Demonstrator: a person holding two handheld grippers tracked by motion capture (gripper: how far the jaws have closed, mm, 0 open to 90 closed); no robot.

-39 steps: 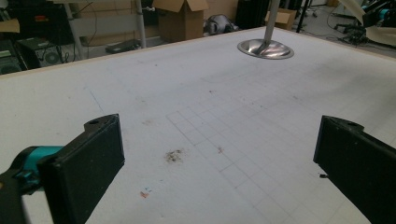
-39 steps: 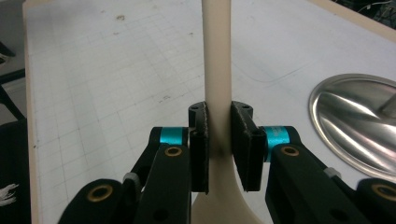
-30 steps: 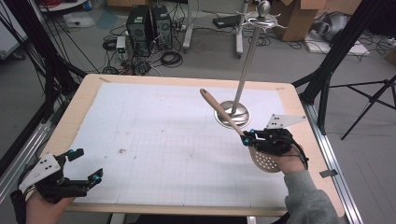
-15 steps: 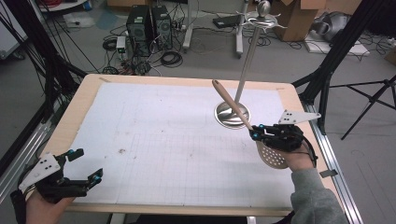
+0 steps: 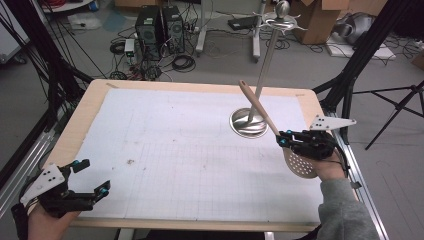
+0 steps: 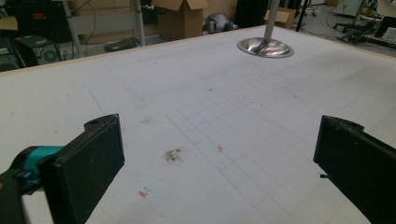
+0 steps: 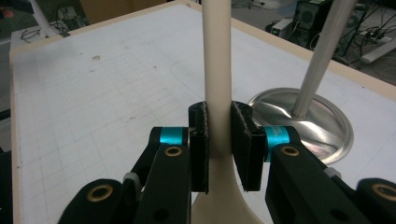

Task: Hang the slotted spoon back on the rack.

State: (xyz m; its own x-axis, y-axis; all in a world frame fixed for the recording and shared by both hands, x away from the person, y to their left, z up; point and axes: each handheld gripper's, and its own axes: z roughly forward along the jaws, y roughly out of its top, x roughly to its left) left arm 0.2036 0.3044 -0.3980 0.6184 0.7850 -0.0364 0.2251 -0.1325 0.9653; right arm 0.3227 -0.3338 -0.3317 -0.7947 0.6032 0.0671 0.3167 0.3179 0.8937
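Since the earlier frames the right gripper [image 5: 283,140] has carried the slotted spoon [image 5: 272,131] rightward and closer to the stand, swinging its handle from a low slant to a steeper tilt; the left gripper [image 5: 91,176] has not shifted. The right gripper pinches the pale spoon on its neck, just above the perforated bowl [image 5: 301,162]; the right gripper view shows both pads [image 7: 199,144] pressed flat against the handle [image 7: 217,70]. The spoon is held clear of the table, its handle tip crossing in front of the pole of the utensil stand [image 5: 265,65], whose round steel base [image 5: 248,123] sits on the mat just beside the gripper. The left gripper rests at the near left corner with its jaws spread wide and nothing between them. Judged step: transport of the spoon toward the stand, presumably for hanging. The next move likely calls for lifting the handle end to the hooks at the stand's top [image 5: 280,17] and aligning it there; whether the handle has a hanging hole cannot be told. The work surface is a white gridded mat [image 5: 175,140] with a few small stains, laid on a wooden-edged table [image 5: 85,112]. Beyond it lie a grey floor, computer towers [image 5: 160,22], tangled cables, cardboard boxes and black tripod legs.
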